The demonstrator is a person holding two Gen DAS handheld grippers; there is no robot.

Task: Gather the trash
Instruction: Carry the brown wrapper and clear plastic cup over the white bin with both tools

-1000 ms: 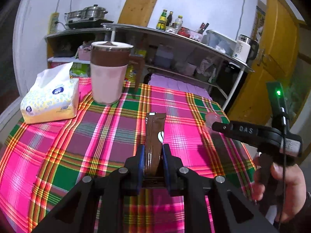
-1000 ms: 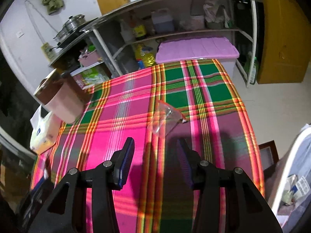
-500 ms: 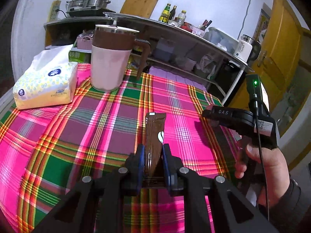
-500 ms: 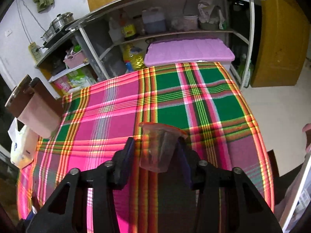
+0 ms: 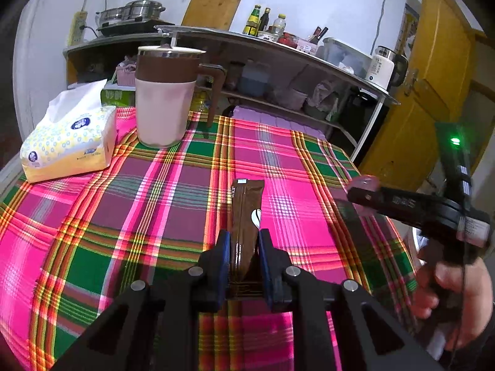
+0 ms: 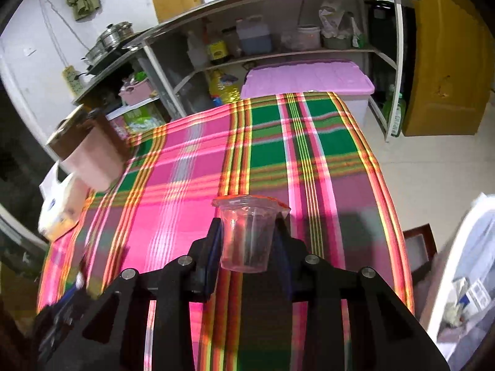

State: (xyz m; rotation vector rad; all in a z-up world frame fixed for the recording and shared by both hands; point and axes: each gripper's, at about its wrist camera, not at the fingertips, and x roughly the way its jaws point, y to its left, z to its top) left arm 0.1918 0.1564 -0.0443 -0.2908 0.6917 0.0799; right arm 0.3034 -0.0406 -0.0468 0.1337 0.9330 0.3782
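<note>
My left gripper (image 5: 243, 241) is shut on a brown snack wrapper (image 5: 246, 213), held above the plaid tablecloth (image 5: 161, 191). My right gripper (image 6: 247, 232) is shut on a clear plastic cup (image 6: 247, 235) with an orange-edged rim, lifted above the tablecloth (image 6: 185, 167) near its right edge. The right gripper also shows in the left wrist view (image 5: 365, 191), at the right, with the cup (image 5: 365, 182) as a pinkish blur at its tip.
A pink and brown jug (image 5: 167, 95) and a tissue pack (image 5: 68, 145) stand at the table's far left. Shelves (image 6: 278, 31) with bottles and a purple-lidded bin (image 6: 306, 75) lie beyond. A white bin (image 6: 464, 266) holding trash stands on the floor at right.
My right gripper closed on the clear cup and lifted it off the cloth. My left gripper kept hold of the brown wrapper and shifted only a little.
</note>
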